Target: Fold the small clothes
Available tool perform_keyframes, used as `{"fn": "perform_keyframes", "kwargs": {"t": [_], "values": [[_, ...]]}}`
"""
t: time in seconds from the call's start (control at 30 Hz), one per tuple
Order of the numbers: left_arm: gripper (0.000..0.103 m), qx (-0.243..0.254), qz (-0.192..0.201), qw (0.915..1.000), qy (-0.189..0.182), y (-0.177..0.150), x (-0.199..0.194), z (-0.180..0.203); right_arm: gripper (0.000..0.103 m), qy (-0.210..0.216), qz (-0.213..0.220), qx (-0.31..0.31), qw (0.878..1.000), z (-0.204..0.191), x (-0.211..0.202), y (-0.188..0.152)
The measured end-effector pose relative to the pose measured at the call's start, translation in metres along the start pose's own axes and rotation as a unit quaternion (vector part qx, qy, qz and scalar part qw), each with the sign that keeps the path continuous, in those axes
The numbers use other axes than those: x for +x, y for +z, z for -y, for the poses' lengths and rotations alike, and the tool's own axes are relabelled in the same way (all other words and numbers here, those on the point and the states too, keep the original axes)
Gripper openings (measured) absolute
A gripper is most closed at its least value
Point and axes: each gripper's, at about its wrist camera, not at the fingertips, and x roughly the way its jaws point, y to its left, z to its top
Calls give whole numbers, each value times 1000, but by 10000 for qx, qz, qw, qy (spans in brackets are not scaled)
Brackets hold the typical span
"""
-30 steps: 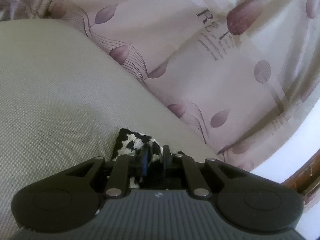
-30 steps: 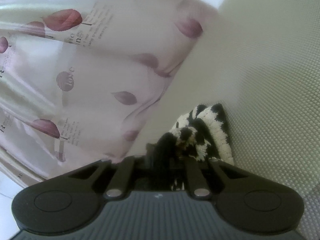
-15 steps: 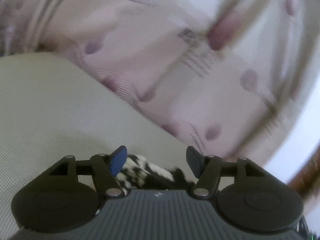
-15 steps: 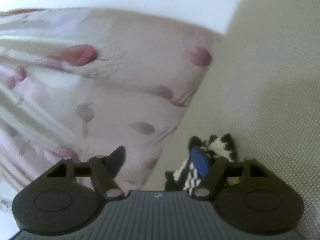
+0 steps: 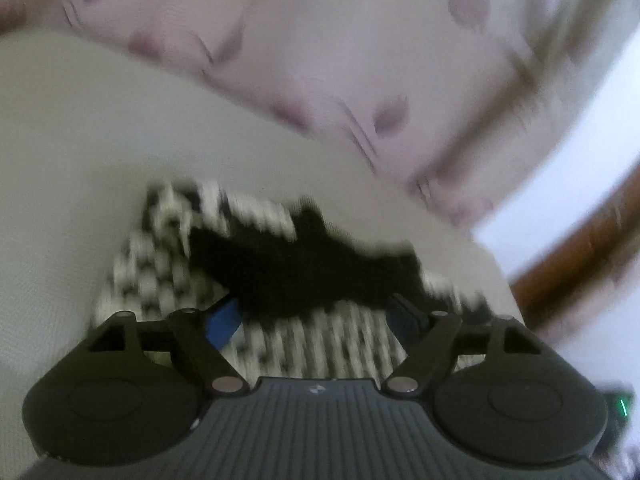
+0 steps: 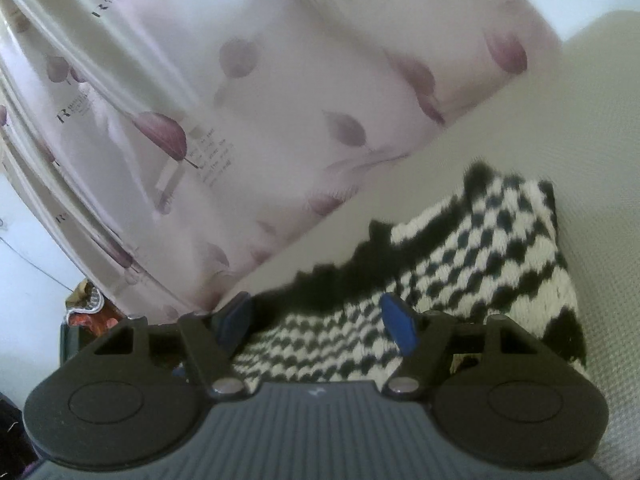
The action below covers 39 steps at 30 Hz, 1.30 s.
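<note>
Both pairs of jaws, clamped on the black-and-white knit a second ago, now stand wide apart with nothing between their blue pads. My left gripper (image 5: 316,322) hangs just above the knitted garment (image 5: 280,280), which lies loose beneath its parted jaws, a black edge draped across the checkered part; that view is smeared by motion. My right gripper (image 6: 320,320) hovers over the same garment (image 6: 480,248), jaws spread, the checkered knit lying flat on the pale textured cushion (image 6: 592,128) and reaching close to the cushion's edge. Beyond that edge hangs a pink curtain (image 6: 280,100) printed with purple leaves and small lettering. In the left view the cushion (image 5: 80,140) runs up to the same curtain (image 5: 360,40), with a brown wooden strip (image 5: 592,240) at the far right.
</note>
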Motion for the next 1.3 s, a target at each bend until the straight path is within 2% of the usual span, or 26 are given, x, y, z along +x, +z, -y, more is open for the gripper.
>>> {"fn": "perform_keyframes", "kwargs": {"t": [0.07, 0.1, 0.13, 0.2, 0.23, 0.3, 0.37, 0.47, 0.57, 0.6, 0.63, 0.67, 0.8, 0.97, 1.0, 1.07, 1.1, 1.17, 1.2, 1.23, 1.3], "values": [[78, -254, 807, 9963, 176, 14, -5, -11, 73, -11, -32, -60, 10000, -3, -2, -1], [83, -492, 1187, 9913, 289, 20, -12, -19, 73, -27, -39, -100, 9999, -4, -4, -2], [91, -725, 1408, 9868, 327, 24, -19, -27, 73, -54, -34, -169, 9998, -6, -8, -1], [92, -1088, 1686, 9789, 383, 26, -37, -43, 73, -94, 21, -280, 9996, -7, -13, 2], [92, -1044, 1700, 9786, 497, 26, -45, -48, 73, -108, 66, -307, 9994, -8, -16, 4], [92, -683, 1483, 9842, 690, 25, -58, -53, 73, -141, 186, -320, 9992, -6, -23, 8], [92, -220, 1090, 9908, 768, 16, -67, -58, 73, -276, 256, -424, 9984, -6, -30, 9], [84, 136, 534, 9954, 782, -8, -67, -63, 73, -459, 259, -610, 9967, -7, -38, 4], [62, 250, 150, 9975, 649, -25, -61, -72, 73, -502, 262, -550, 9969, -4, -45, -8], [45, 264, 82, 9980, 574, -30, -58, -74, 73, -535, 250, -544, 9968, -3, -48, -12], [21, 268, 37, 9983, 510, -35, -59, -75, 73, -577, 238, -544, 9966, -2, -50, -14], [12, 247, 1, 9986, 473, -37, -57, -75, 73, -647, 224, -534, 9962, 0, -53, -18], [11, -17, -45, 9994, 349, -54, -78, -73, 73, -703, 332, -399, 9962, 6, -70, -24], [11, 85, -255, 9978, 608, -71, -93, -74, 73, -758, 358, -285, 9961, 13, -85, -27], [12, 86, -196, 9982, 554, -72, -95, -77, 73, -777, 346, -283, 9960, 14, -85, -28], [16, 209, 186, 9991, 306, -69, -100, -76, 73, -762, 368, -268, 9961, 15, -87, -30], [21, 354, 364, 9979, 407, -65, -101, -71, 73, -758, 385, -264, 9960, 14, -87, -30], [44, 556, 589, 9958, 436, -59, -104, -58, 73, -727, 447, -253, 9960, 12, -90, -29], [73, 550, 633, 9958, 378, -55, -106, -53, 73, -720, 474, -261, 9959, 10, -91, -29], [87, 526, 714, 9953, 391, -53, -109, -48, 73, -729, 497, -294, 9957, 9, -92, -28], [87, 586, 1050, 9920, 384, -49, -116, -34, 73, -805, 529, -418, 9945, 5, -94, -26]]}}
